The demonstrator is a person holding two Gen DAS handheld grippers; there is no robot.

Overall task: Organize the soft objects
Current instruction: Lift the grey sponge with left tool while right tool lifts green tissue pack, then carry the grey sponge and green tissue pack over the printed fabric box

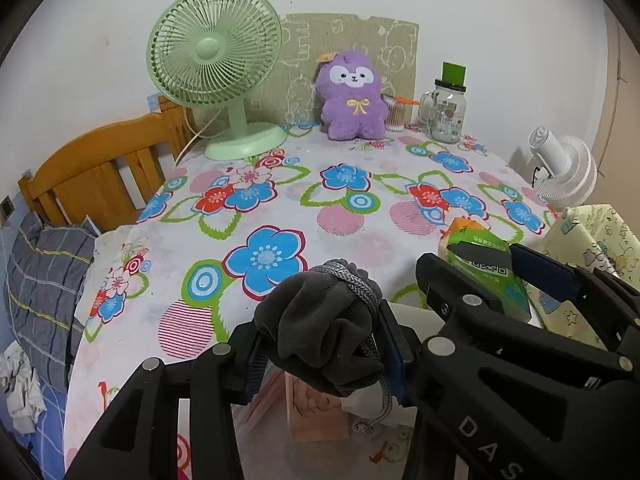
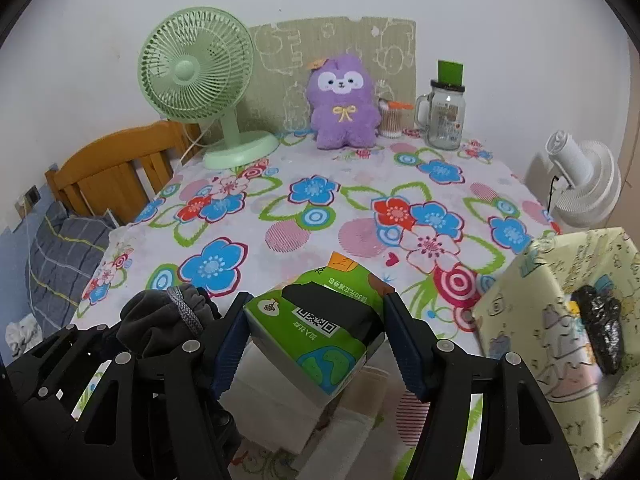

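fingers of the left gripper [image 1: 320, 344] clench a dark drawstring pouch [image 1: 324, 332]; right gripper [image 2: 316, 332] grasps a green tissue pack [image 2: 320, 328] with qr code, its small print unreadable, perhaps chinese.

home bedroom: wooden bed frame [image 1: 92, 168] w/ bedding, floral tablecloth [image 1: 304, 216], plush toy [image 1: 352, 96], desk fan [image 1: 216, 64].

The table [image 2: 360, 208] stands against the wall. At its back, the fan [image 2: 200, 76] is on the left, the plush [image 2: 342, 110] is in the middle, and the jar [image 2: 444, 114] is on the right. A tub of swabs [image 2: 392, 120] sits between the plush and the jar. A card [image 2: 340, 60] leans on the wall behind them. A chair [image 2: 116, 168] is left of the table. A box [image 2: 532, 312] is at the near right, with a lump [image 2: 602, 332] in it. A pack [image 2: 320, 328] is near the front, and a cloth [image 1: 324, 328] is left of it.
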